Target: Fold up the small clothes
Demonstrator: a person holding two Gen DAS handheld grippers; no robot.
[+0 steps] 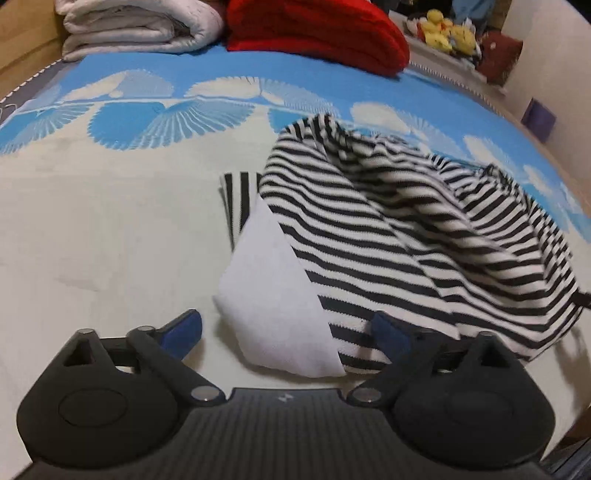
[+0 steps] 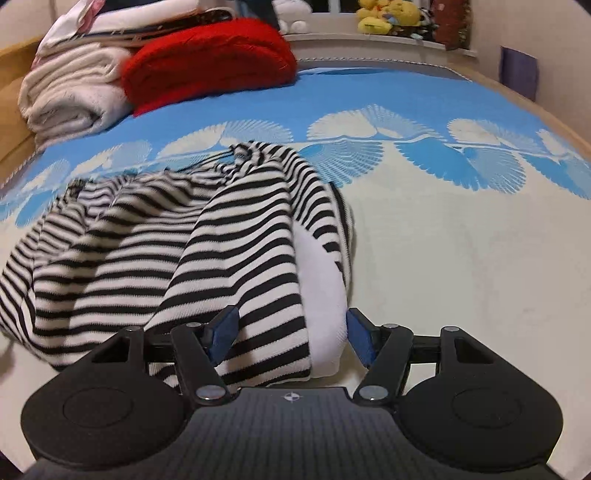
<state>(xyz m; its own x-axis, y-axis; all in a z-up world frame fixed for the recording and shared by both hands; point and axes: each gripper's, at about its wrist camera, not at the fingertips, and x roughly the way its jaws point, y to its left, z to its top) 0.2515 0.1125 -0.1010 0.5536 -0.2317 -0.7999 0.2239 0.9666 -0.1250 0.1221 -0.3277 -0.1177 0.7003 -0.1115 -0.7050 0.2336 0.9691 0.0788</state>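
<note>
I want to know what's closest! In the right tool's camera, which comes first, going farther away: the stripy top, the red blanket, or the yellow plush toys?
1. Stripy top: right at the right tool, between its fingers.
2. Red blanket: far across the bed, upper left.
3. Yellow plush toys: farthest, on the ledge behind the bed, upper right.

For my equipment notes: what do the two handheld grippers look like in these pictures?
Both match. The left gripper and right gripper have a matte black ribbed body, two rounded black housings, black linkage arms with silver pivot pins, blue finger pads, and a small white emblem. No cables or sleeves show.
</note>
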